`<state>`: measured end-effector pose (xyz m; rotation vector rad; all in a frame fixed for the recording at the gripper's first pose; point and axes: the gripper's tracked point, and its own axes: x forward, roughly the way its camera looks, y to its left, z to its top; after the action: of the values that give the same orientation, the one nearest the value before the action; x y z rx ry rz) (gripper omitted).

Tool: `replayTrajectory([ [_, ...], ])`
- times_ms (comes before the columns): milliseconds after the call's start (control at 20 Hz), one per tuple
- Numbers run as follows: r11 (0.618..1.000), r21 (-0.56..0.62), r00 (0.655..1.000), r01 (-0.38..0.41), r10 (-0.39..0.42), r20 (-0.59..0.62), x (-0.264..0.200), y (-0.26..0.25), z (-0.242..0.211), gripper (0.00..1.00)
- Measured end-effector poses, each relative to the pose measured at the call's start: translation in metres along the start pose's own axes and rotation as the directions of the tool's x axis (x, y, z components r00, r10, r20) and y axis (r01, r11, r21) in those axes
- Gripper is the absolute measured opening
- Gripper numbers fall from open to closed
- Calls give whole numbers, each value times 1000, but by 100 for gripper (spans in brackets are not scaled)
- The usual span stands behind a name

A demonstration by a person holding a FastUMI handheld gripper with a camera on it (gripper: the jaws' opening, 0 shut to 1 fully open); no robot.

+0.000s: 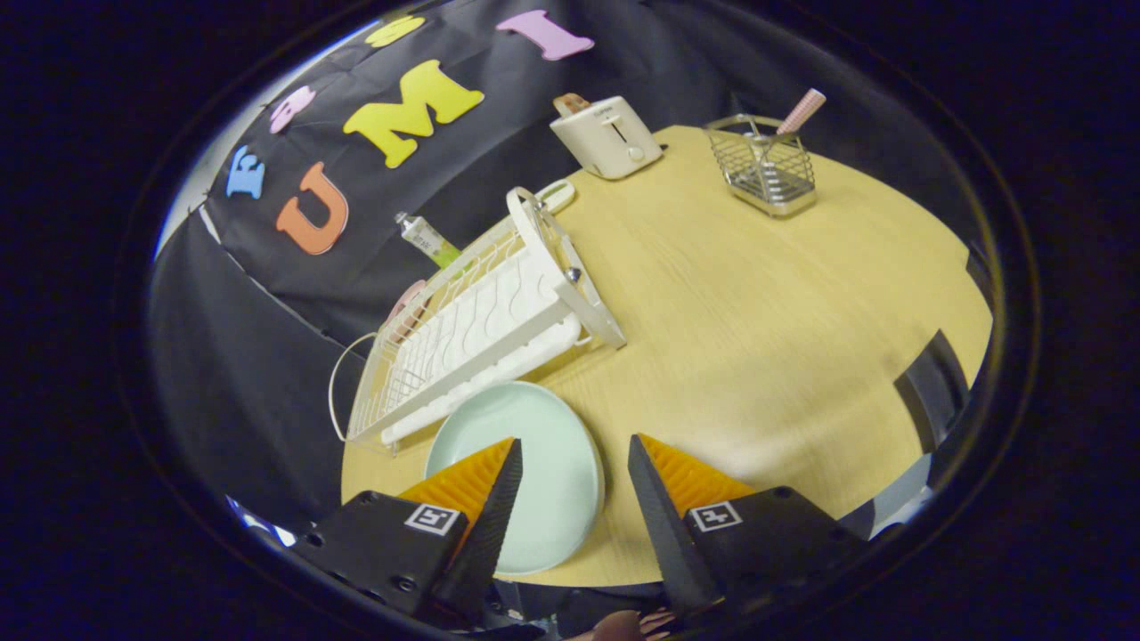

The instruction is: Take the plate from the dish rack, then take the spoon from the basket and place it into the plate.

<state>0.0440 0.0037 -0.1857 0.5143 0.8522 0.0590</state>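
One plate (543, 472) lies flat on the table (757, 338) at its near edge, under my gripper (574, 463), fingers wide, holding nothing. Spoon (800, 111) stands in the basket (770, 169) at the far edge, diag. ahead-right, handle tilted right; next reach goes there, I reckon.

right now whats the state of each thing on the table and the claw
plate: flat on the table beside the dish rack, empty, out of the rack
dish rack: upright, no plate in it
basket: upright, spoon inside
spoon: standing in the basket, handle up
toaster: upright
claw: open, fingers over the plate, holding nothing
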Motion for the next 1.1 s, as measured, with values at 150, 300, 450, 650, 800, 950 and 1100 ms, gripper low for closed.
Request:
replayTrajectory([
  [150,992,-120,987,48,-28,159,-29,-10,25,83],
  [300,969,-206,930,137,-53,365,-66,-32,63,90],
  [450,943,-227,853,244,-97,512,-95,-75,96,100],
  [650,910,-268,759,317,-74,647,-115,-119,138,100],
  [800,906,-274,741,323,-62,669,-106,-157,170,100],
  [950,920,-256,744,295,-53,666,-84,-190,206,100],
  [1100,933,-251,752,258,-31,658,-61,-210,240,100],
])
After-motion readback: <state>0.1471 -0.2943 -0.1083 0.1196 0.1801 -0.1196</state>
